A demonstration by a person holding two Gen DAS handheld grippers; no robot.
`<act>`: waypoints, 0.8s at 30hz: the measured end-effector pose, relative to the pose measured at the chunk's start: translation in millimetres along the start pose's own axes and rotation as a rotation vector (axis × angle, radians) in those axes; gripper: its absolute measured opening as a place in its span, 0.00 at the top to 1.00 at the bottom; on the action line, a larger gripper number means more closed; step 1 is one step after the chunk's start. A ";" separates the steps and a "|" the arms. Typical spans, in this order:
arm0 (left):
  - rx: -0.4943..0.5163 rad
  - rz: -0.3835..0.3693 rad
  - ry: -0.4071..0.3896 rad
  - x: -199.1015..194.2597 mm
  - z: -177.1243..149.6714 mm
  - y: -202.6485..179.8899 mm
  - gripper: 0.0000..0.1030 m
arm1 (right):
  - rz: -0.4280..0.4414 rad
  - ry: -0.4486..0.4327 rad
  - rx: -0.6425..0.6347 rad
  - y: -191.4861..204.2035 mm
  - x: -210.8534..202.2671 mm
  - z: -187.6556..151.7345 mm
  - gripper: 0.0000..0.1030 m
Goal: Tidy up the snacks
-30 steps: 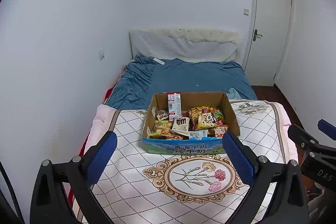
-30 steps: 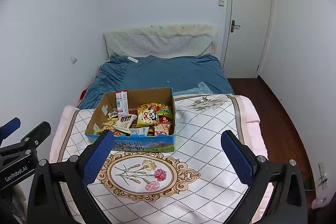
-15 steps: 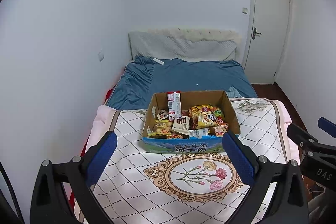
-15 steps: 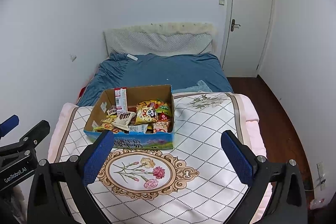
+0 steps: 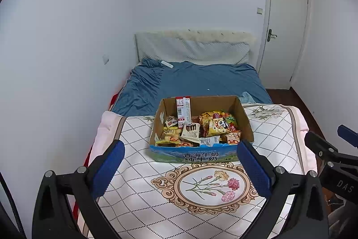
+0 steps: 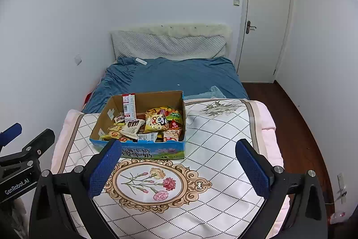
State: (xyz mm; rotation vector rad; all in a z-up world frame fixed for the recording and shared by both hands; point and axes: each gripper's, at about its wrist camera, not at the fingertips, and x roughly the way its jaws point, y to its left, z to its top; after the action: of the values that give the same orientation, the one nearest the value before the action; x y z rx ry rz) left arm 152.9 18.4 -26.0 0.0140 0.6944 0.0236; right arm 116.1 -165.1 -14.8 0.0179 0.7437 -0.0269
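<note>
A cardboard box (image 5: 245, 120) with a blue printed front stands on the quilted blanket on the bed and holds several snack packets (image 5: 214, 125); a red and white carton (image 5: 183, 110) leans upright at its back left. The box also shows in the right wrist view (image 6: 143, 150) with a panda packet (image 6: 157, 122) inside. My left gripper (image 5: 179, 167) is open and empty, held short of the box front. My right gripper (image 6: 176, 165) is open and empty, in front of the box and a little to its right.
A white quilted blanket with a flower medallion (image 5: 211, 185) covers the near half of the bed. A blue sheet (image 5: 197, 80) and a pale pillow (image 5: 192, 50) lie beyond. A white wall runs along the left; a closed door (image 6: 264, 21) and dark wood floor (image 6: 297, 118) lie on the right.
Both grippers have shifted slightly, so the box sits a little higher and further left in the right wrist view. Both stay open; nothing was picked up.
</note>
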 end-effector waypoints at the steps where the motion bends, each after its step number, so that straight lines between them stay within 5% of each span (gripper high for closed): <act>1: -0.001 0.000 0.000 0.0 0.0 -0.6 0.00 | -0.001 0.000 -0.002 0.4 -0.2 -0.1 0.00; 24: 0.008 -0.008 -0.017 -6.4 2.6 -0.9 0.00 | 0.010 -0.005 -0.007 -2.4 -0.6 1.6 0.00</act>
State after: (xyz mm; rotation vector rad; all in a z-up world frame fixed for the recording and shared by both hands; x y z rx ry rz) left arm 149.6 17.3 -19.8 0.0192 0.6775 0.0125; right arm 116.6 -167.5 -13.2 0.0151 0.7391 -0.0146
